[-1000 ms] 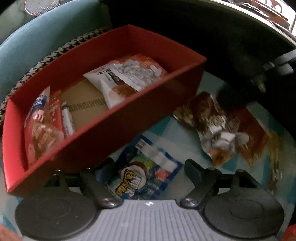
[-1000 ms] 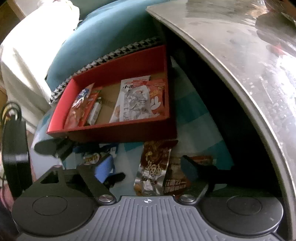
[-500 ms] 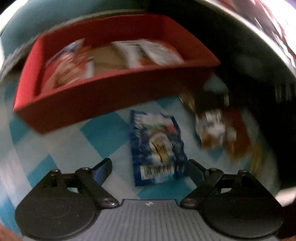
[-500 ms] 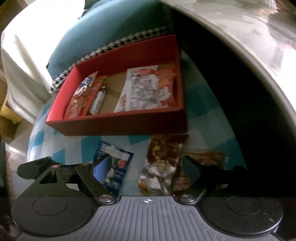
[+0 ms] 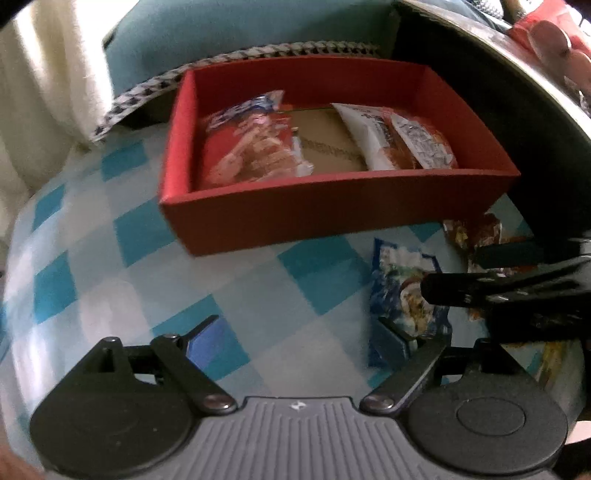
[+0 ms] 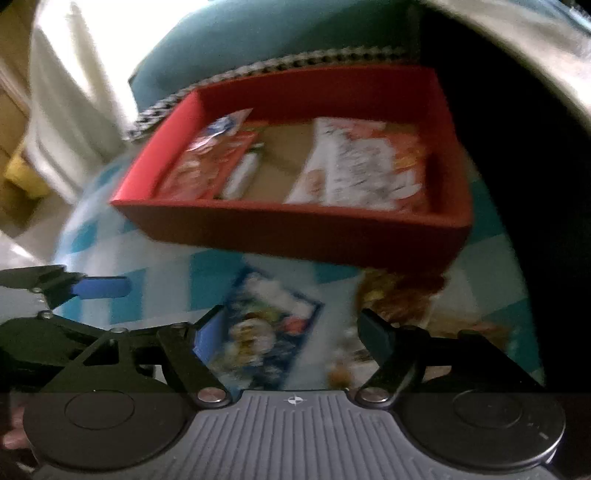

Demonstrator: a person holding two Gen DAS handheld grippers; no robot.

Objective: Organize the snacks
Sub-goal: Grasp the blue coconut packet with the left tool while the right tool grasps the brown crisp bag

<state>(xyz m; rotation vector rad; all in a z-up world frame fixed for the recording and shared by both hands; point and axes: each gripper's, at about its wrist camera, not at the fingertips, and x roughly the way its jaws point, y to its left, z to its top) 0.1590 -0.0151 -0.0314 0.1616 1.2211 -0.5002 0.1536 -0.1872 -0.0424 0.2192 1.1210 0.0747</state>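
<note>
A red box (image 5: 332, 218) (image 6: 295, 236) stands on a blue-and-white checked cloth (image 5: 110, 258). It holds a red-and-blue packet (image 5: 251, 147) on the left and white-and-orange packets (image 5: 406, 144) on the right. In front of it lie a blue snack packet (image 5: 402, 291) (image 6: 266, 332) and brown packets (image 5: 476, 232) (image 6: 399, 295). My right gripper (image 6: 291, 332) (image 5: 454, 273) hangs over the blue packet with its jaws closing. The packet lies between them, and the pads do not press on it. My left gripper (image 5: 295, 339) is open over bare cloth, left of the blue packet.
A teal cushion (image 5: 240, 33) with houndstooth trim sits behind the box. White fabric (image 5: 48, 92) hangs at the left. A shiny curved tabletop edge (image 5: 517, 66) with a dark gap under it borders the right. One of the left gripper's fingers (image 6: 103, 288) shows at the left.
My left gripper has moved left off the blue packet and rolled, so the box now looks level. My right gripper has shifted left from the brown packets to over the blue one.
</note>
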